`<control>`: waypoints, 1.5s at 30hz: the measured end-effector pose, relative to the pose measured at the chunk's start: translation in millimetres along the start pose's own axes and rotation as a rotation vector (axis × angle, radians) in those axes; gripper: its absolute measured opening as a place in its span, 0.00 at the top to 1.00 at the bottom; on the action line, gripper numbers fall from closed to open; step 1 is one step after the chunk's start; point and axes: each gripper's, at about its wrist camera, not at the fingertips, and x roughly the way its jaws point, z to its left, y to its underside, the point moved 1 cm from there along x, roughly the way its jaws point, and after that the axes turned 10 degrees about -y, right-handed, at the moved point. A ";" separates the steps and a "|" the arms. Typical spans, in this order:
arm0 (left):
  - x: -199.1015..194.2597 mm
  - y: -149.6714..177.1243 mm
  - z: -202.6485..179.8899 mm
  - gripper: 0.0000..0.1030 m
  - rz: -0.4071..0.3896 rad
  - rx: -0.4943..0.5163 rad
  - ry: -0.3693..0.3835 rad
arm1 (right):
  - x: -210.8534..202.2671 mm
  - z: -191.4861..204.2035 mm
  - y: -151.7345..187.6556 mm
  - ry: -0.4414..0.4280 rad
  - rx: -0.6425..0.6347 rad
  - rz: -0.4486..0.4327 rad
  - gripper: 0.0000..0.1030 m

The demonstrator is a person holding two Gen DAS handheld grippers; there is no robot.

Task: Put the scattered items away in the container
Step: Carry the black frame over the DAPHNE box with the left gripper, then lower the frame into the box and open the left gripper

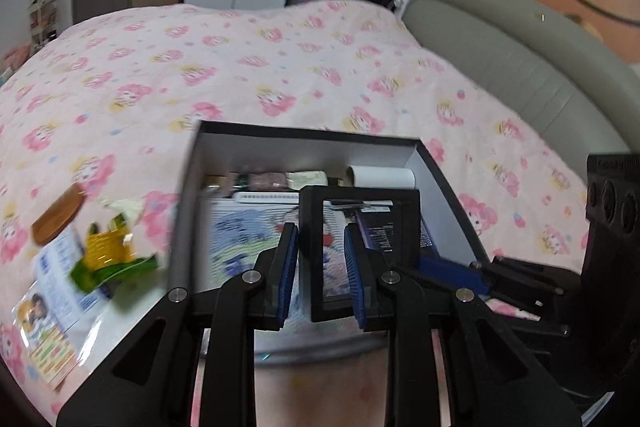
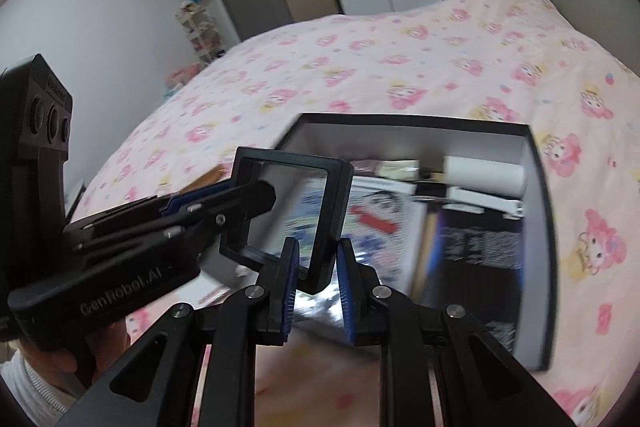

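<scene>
A bed with a pink flowered quilt carries an open box partly filled with items. Above it, both grippers hold one black frame: the left gripper and right gripper each narrowly closed on an edge. Packets lie beside the box.

Open-topped white box with black rim half full: books, white paper roll along far wall. Black square frame hangs over its near side. Pink floral bedspread beyond lies open; wrappers crowd the box's left
</scene>
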 end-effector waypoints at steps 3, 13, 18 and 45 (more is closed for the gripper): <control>25.4 -2.0 -17.3 0.78 0.052 0.017 0.022 | 0.7 -28.0 1.1 0.021 0.053 0.007 0.84; 81.2 15.3 -25.6 0.81 0.235 -0.095 0.095 | 13.3 -62.6 10.1 0.143 0.068 0.035 0.85; 90.2 19.3 -29.0 0.81 0.265 -0.069 0.048 | 25.1 -71.0 13.6 0.159 0.077 0.066 0.85; 122.5 -1.0 -45.3 0.80 0.502 0.001 0.058 | 3.1 -90.4 15.3 0.165 0.142 0.071 0.85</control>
